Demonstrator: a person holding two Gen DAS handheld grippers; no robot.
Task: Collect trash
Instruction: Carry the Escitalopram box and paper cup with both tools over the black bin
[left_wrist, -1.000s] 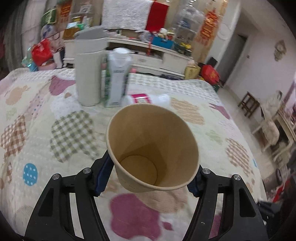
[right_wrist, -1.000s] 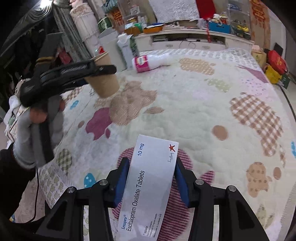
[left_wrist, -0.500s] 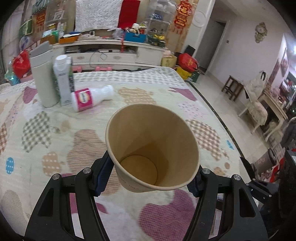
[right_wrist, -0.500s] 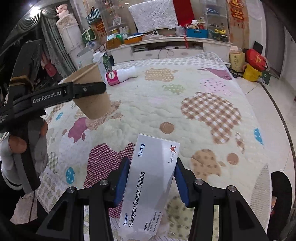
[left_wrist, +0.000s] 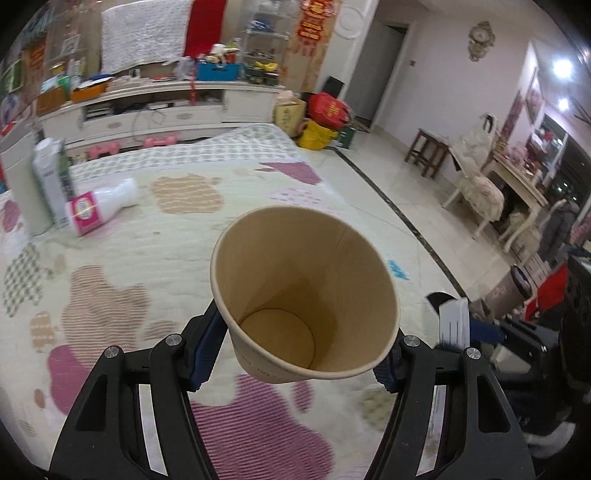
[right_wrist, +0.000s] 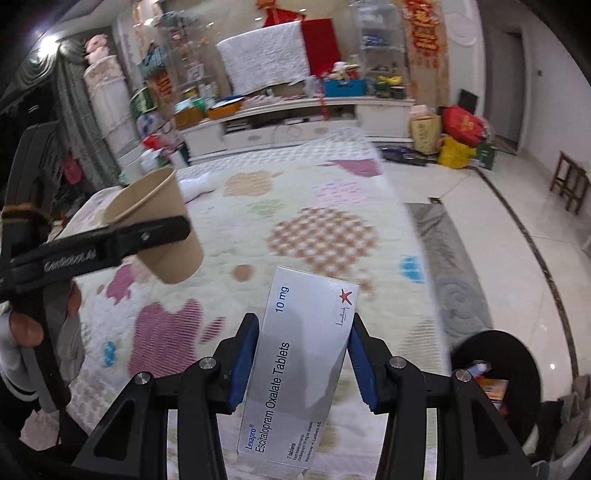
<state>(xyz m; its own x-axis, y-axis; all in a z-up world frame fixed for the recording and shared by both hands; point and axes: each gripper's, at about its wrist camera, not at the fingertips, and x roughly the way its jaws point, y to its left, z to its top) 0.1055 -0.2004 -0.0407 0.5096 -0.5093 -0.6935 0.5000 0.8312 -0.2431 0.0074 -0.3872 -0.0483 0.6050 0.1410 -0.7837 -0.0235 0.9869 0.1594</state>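
Here the left gripper (left_wrist: 299, 350) points down at a slant, its blue pads (left_wrist: 207, 350) pressed on the sides of a brown paper cup (left_wrist: 306, 295), which tilts with its open mouth toward the camera: a smooth, tapered wall with one seam and a round flat base. In the right wrist view a bare hand (right_wrist: 40, 314) grips that tool's black handle at the left. The right gripper (right_wrist: 301, 354) also angles downward, clamped on a flat white cardboard tablet box (right_wrist: 299, 365) with blue print and a small red star. Both are held above a quilted bedspread (left_wrist: 184, 236) patched with pink, tan and checked blobs. Far left on it a white plastic bottle (left_wrist: 99, 205) with a pink label lies on its side beside an upright carton (left_wrist: 51, 184). Near right, on the glossy tiled floor, stands a black round bin (right_wrist: 517, 354).
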